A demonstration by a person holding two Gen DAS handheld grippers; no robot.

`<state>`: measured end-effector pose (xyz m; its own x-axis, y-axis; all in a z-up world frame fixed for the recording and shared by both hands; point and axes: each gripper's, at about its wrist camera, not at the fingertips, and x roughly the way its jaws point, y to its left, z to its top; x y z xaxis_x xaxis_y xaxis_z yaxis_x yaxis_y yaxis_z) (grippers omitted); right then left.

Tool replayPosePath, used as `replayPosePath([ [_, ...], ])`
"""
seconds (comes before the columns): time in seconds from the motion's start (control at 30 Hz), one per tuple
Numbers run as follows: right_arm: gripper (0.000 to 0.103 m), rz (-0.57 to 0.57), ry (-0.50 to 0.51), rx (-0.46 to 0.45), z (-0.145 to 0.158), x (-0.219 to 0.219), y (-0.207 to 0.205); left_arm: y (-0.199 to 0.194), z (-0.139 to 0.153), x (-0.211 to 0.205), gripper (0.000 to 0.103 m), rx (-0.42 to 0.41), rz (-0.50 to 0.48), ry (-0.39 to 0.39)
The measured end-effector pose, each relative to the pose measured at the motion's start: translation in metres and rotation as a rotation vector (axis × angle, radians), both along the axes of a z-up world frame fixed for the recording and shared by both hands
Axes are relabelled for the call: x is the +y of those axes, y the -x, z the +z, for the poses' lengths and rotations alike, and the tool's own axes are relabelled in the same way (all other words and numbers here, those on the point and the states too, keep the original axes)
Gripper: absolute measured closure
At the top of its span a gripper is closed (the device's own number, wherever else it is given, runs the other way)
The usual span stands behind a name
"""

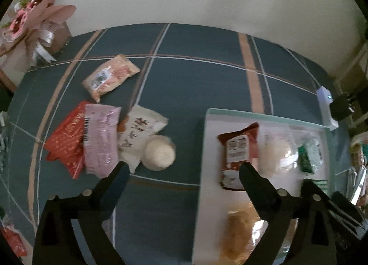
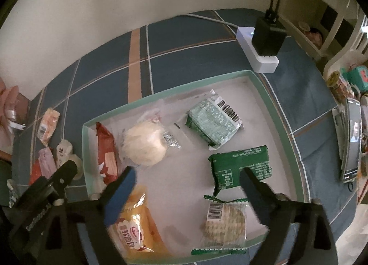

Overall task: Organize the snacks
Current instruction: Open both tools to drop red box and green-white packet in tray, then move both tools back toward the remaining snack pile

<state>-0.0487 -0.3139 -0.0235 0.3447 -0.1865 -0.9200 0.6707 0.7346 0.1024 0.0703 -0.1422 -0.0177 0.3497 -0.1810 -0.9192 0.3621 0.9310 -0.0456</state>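
Observation:
A shallow white tray with a mint-green rim [image 2: 174, 94] lies on a blue checked cloth. My right gripper [image 2: 187, 173] hangs open over it, nothing between its fingers. Below are a wrapped bun [image 2: 145, 145], a red packet [image 2: 107, 149], a pale green packet [image 2: 214, 122], a dark green packet [image 2: 239, 163], a cracker pack [image 2: 224, 221] and a yellow bread pack [image 2: 135, 225]. My left gripper [image 1: 184, 168] is open and empty above the tray's left rim [image 1: 203, 149]. Left of it on the cloth lie a round bun [image 1: 159, 154] and white [image 1: 140, 131], lilac [image 1: 101, 140], red [image 1: 66, 138] and pink [image 1: 110, 76] packets.
A white power strip with a black adapter [image 2: 264, 44] sits beyond the tray's far corner. A phone [image 2: 352, 140] stands at the right edge, with mugs and a shelf behind it. A pink bouquet [image 1: 34, 23] fills the far left corner against the wall.

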Motion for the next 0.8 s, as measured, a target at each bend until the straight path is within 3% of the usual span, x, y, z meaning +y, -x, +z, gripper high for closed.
replayPosePath([
  [0.5,0.000,0.043,0.040,0.008,0.010,0.030,0.002,0.005,0.011,0.038,0.002,-0.066,0.062,-0.041],
  [0.8,0.000,0.069,0.045,0.028,0.008,0.055,0.008,0.008,0.016,0.063,0.002,-0.065,0.075,-0.020],
])
